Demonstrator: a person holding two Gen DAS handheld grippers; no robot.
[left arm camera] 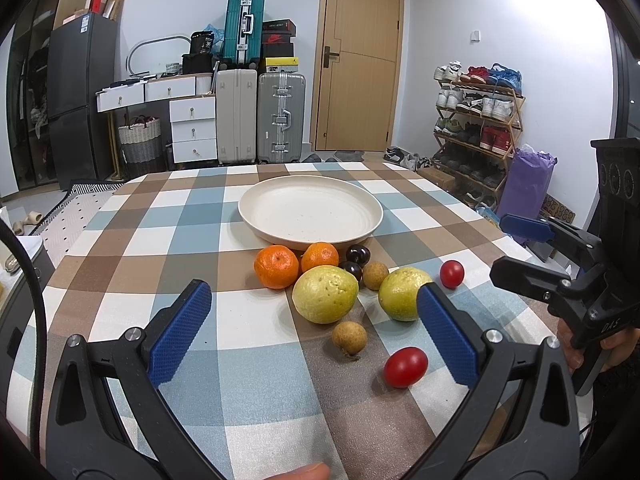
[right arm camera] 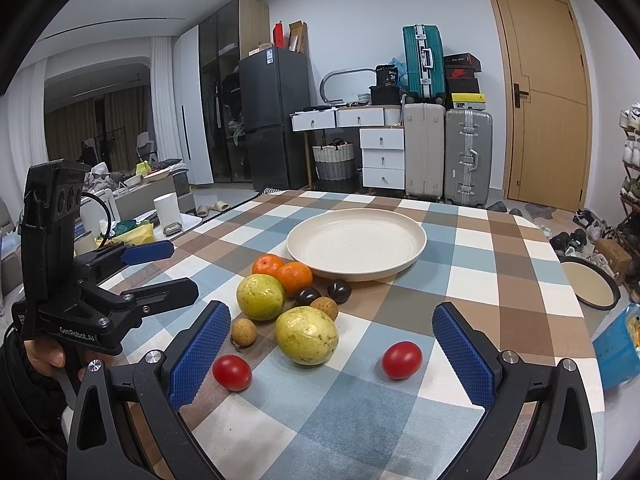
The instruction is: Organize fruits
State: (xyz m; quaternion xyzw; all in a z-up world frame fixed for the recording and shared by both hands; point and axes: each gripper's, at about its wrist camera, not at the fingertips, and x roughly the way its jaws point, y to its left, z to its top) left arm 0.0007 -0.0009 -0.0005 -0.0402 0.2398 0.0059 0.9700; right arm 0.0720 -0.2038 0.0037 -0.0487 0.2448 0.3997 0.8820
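Evidently nothing is sorted yet: the plate sits empty, every fruit lies on the tabletop, and both grippers' fingers gape wide, holding nothing.

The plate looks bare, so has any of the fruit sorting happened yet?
Nothing looks done: the plate holds no fruit. Nothing is in hand either; the left gripper and right gripper hover with jaws open. All is left: two oranges, two green fruits, two dark plums, two brown longans and two red tomatoes lie on the tablecloth.
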